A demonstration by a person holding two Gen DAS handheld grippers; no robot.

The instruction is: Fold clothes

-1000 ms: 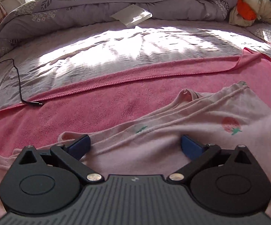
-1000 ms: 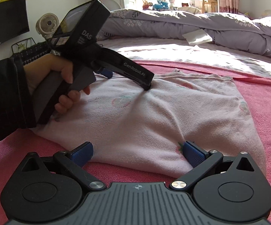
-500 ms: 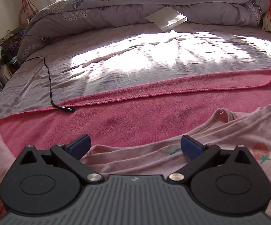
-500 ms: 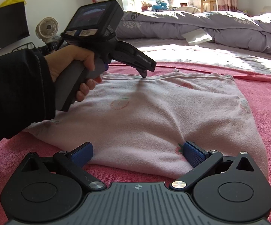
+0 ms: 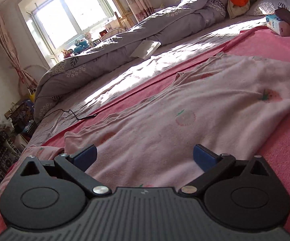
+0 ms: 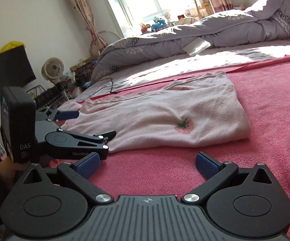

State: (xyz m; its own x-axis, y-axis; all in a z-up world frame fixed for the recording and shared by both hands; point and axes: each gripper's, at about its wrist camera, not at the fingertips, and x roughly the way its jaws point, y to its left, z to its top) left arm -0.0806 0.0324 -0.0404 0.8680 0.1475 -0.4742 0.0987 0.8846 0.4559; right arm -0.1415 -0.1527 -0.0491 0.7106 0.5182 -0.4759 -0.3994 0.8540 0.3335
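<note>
A pale pink garment with strawberry prints (image 5: 185, 116) lies folded flat on a pink towel (image 5: 285, 136). It also shows in the right wrist view (image 6: 165, 118). My left gripper (image 5: 144, 156) is open, low over the garment's near left end; in the right wrist view it (image 6: 93, 123) sits at the garment's left edge. My right gripper (image 6: 147, 164) is open and empty, over the pink towel (image 6: 275, 110) just in front of the garment's near edge.
A grey flowered duvet (image 5: 145, 46) is piled along the far side of the bed, with a white booklet (image 5: 146, 48) on it. A black cable (image 5: 78, 116) lies by the towel's far edge. A tissue pack (image 5: 275, 23) lies far right. A fan (image 6: 51, 70) stands off the bed's left.
My left gripper has swung from the garment's far side to its near left end and dropped low. My right gripper has pulled back off the garment onto the towel.
</note>
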